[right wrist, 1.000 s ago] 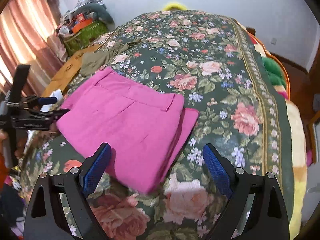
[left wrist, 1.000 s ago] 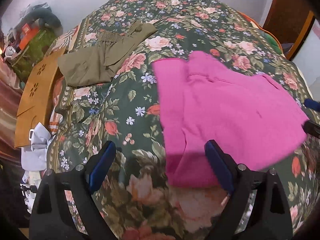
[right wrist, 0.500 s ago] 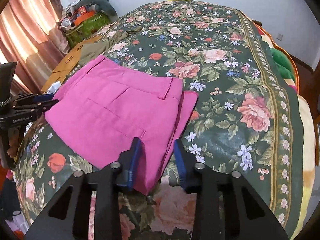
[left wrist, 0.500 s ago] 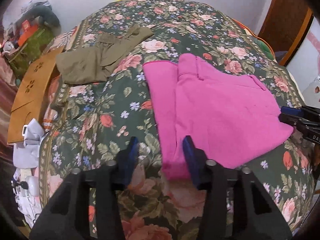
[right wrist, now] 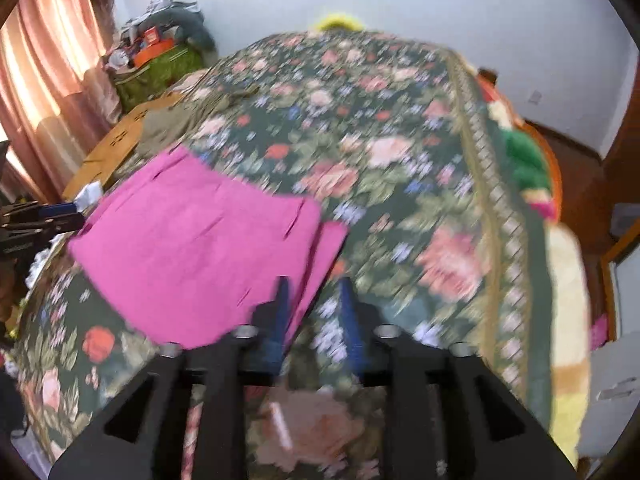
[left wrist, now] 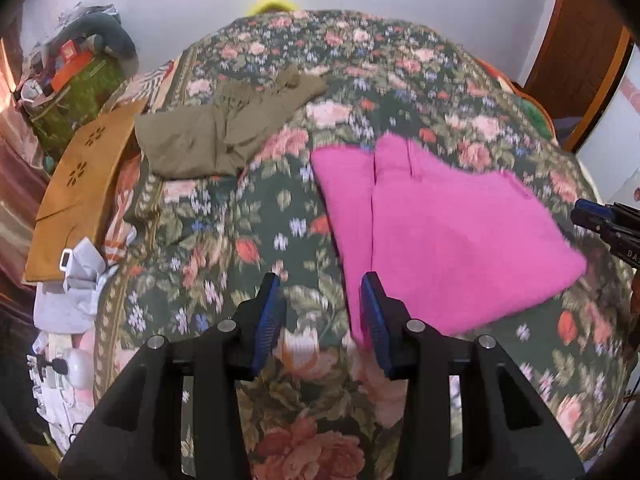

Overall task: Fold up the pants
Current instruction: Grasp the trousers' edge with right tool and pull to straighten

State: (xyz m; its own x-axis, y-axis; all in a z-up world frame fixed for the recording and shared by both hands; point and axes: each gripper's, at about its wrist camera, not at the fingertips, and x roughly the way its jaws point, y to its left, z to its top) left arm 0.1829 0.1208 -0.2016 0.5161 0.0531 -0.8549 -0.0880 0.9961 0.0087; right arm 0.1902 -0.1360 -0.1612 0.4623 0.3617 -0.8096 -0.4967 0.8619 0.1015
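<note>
The pink pants (left wrist: 432, 232) lie folded into a flat rectangle on the floral bedspread (left wrist: 240, 240); they also show in the right wrist view (right wrist: 200, 248). My left gripper (left wrist: 320, 308) hovers above the bed at the pants' near left corner, jaws partly apart and holding nothing. My right gripper (right wrist: 314, 304) hovers at the pants' near right corner, jaws narrowly apart and empty. Each gripper shows at the edge of the other's view, the right one (left wrist: 600, 220) and the left one (right wrist: 40, 220).
Olive-green pants (left wrist: 224, 128) lie crumpled at the far left of the bed. A wooden board (left wrist: 80, 192) and white items (left wrist: 76, 280) sit off the left edge. A cluttered green box (left wrist: 76, 84) stands by the wall. A wooden door (left wrist: 580, 40) is at right.
Both grippers narrowed from wide open, rose and pulled back from the pants' near edge. The folded pants lie still on the bed.
</note>
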